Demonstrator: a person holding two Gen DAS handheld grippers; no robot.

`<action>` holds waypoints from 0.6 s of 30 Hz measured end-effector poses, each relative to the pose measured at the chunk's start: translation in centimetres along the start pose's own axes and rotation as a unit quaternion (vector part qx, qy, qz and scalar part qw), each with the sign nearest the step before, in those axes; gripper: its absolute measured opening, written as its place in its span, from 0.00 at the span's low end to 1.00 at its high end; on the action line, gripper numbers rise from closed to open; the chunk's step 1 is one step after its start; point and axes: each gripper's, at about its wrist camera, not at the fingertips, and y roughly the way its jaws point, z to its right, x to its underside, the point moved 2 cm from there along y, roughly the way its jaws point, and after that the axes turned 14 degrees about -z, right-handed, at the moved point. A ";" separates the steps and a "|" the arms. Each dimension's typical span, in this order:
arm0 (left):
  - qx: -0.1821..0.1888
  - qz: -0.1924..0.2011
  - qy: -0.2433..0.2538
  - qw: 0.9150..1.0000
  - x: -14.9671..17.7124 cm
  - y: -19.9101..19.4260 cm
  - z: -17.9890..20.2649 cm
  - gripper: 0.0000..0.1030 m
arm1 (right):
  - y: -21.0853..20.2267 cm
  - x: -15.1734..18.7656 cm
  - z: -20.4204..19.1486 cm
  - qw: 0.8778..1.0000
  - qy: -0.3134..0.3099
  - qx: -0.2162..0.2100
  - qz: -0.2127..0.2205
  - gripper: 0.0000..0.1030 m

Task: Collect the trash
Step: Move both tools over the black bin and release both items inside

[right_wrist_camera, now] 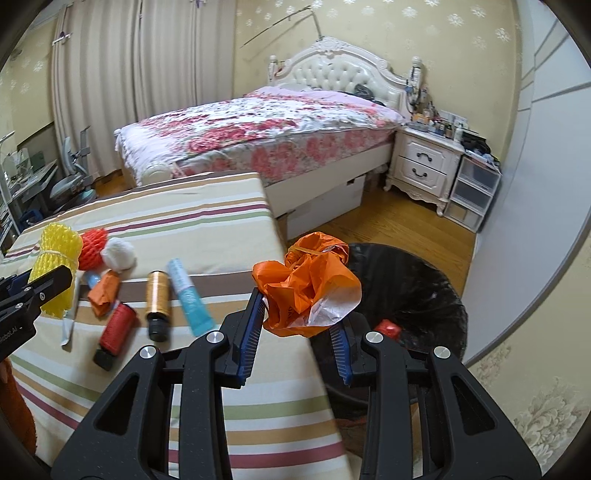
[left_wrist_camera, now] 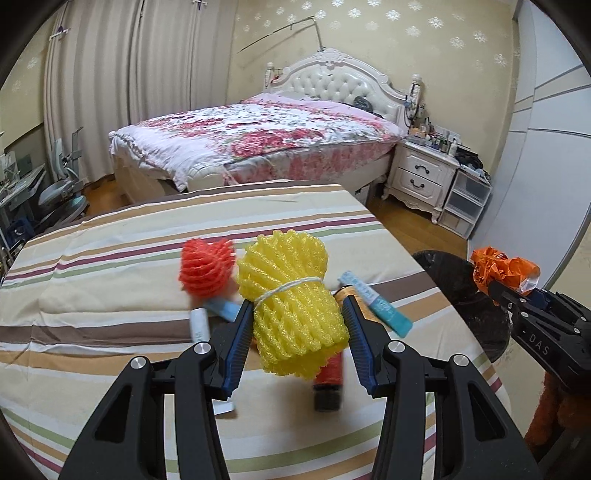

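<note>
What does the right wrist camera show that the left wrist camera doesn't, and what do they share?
Only the right wrist view shows the white foam ball, the red item inside the black bin, and the whole red spool. Only the left wrist view shows the string around the yellow foam net up close. Both show the orange bag, gold spool and blue tube.

Yellow foam net (left_wrist_camera: 295, 306), orange bag (right_wrist_camera: 308, 291)

Cream floral wallpaper (left_wrist_camera: 369, 33), pale pleated curtains (left_wrist_camera: 122, 92) at left. White tufted headboard (left_wrist_camera: 340, 79), bed with pink floral quilt (left_wrist_camera: 258, 136). White two-drawer nightstand (left_wrist_camera: 421, 177) beside it, cluttered top. Wooden floor (right_wrist_camera: 399, 225). Striped cloth on counter (left_wrist_camera: 110, 258).
</note>
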 end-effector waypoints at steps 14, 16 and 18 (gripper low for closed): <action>0.038 0.001 0.080 0.996 -3.4 4.3 9.8 0.47 | 2.3 0.1 6.3 0.999 0.049 0.015 -0.011 0.33; 0.042 -0.001 0.089 0.995 -3.9 5.0 11.0 0.47 | 2.7 -0.2 7.0 0.998 0.055 0.016 -0.012 0.33; 0.044 -0.002 0.098 0.994 -4.2 5.6 12.0 0.47 | 3.1 -0.4 7.7 0.998 0.060 0.016 -0.014 0.33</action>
